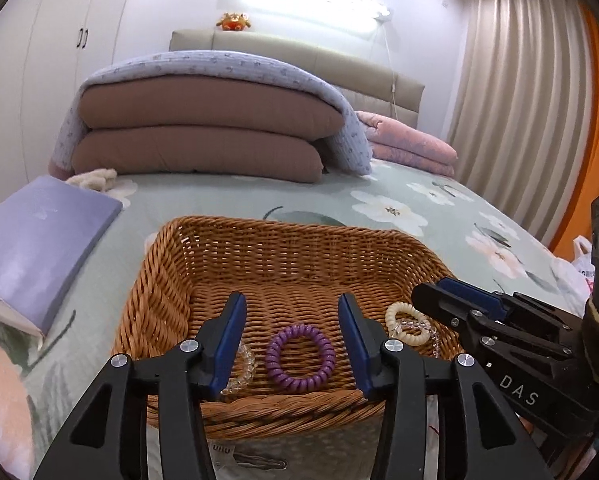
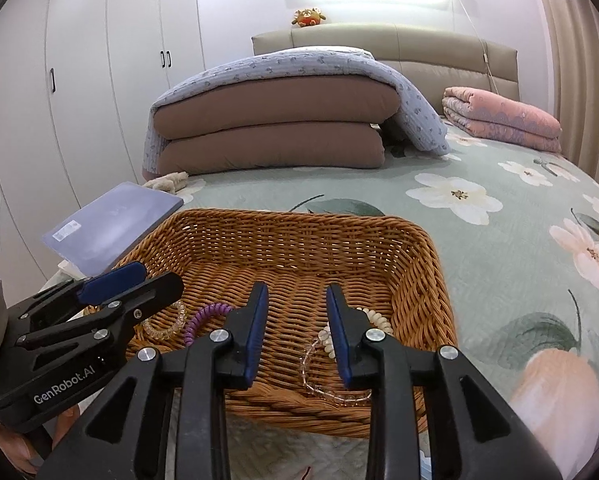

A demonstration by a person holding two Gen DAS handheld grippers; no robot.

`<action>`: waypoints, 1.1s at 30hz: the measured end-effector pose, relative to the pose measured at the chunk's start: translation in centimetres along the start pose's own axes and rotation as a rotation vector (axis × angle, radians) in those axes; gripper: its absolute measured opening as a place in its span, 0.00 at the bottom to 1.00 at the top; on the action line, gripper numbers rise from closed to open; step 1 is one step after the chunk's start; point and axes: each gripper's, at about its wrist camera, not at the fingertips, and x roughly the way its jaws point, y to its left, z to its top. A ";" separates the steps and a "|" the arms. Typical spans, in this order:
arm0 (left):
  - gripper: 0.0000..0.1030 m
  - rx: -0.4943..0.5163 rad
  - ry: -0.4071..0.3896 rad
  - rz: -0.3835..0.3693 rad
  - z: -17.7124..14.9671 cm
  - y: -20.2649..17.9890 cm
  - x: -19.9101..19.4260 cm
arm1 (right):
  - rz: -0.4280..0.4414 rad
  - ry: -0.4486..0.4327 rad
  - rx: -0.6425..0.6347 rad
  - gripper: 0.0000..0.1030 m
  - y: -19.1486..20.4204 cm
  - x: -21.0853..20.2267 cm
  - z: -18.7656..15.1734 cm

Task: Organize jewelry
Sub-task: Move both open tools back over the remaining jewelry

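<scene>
Both grippers' jaws parted, empty, above hair ties [image 1: 300,357] inside basket [image 1: 283,248].

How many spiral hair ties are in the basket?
3: purple spiral tie mid-front, clear spiral tie front left, cream spiral tie right. Fingers may hide more.
</scene>
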 end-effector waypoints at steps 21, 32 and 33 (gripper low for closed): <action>0.69 -0.015 -0.161 0.019 -6.1 0.4 -16.0 | -0.093 -0.229 -0.017 0.66 -0.5 -17.7 -8.0; 0.69 -0.037 -0.047 0.018 -16.2 -0.5 -21.3 | -0.112 -0.051 0.120 0.51 -4.3 -18.7 -14.7; 0.69 -0.033 -0.018 0.006 -16.8 -0.6 -21.1 | -0.121 -0.020 0.138 0.51 -4.8 -18.4 -15.1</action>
